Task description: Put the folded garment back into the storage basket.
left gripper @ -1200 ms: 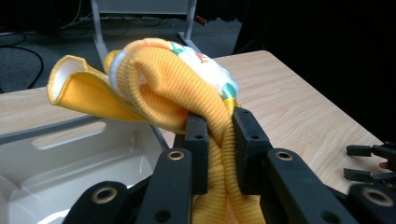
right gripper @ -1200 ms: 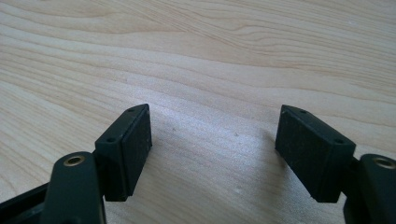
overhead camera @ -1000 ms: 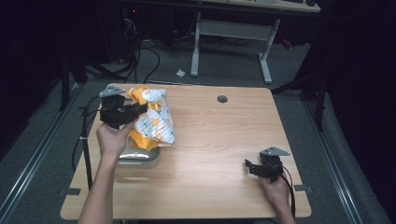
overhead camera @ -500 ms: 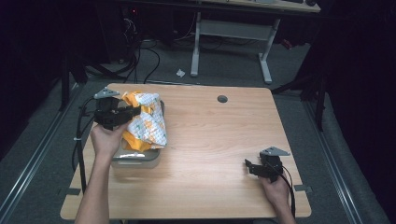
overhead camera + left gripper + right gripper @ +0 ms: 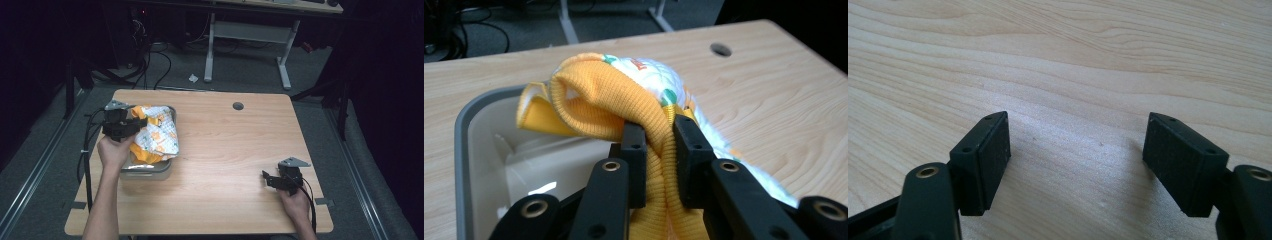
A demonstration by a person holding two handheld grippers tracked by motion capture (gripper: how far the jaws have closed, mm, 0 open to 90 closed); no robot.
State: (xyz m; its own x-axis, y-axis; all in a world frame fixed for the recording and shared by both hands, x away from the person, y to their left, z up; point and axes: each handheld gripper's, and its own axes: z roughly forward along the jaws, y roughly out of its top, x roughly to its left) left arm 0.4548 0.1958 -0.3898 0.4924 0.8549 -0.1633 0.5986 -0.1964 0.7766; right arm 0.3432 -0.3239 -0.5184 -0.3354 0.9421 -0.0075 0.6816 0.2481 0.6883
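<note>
We see our left gripper (image 5: 659, 150), pinching the orange garment (image 5: 155, 137), now lower over the grey bin (image 5: 150, 170); right gripper (image 5: 1075, 165) spread; print unreadable.

Left claw (image 5: 142, 121) lowered orange-white garment (image 5: 155, 137) into grey bin (image 5: 150, 170).

Bunched orange-and-white patterned garment (image 5: 155, 136), orange ribbed edge uppermost, draped over grey tub (image 5: 150, 171) at table's left.
</note>
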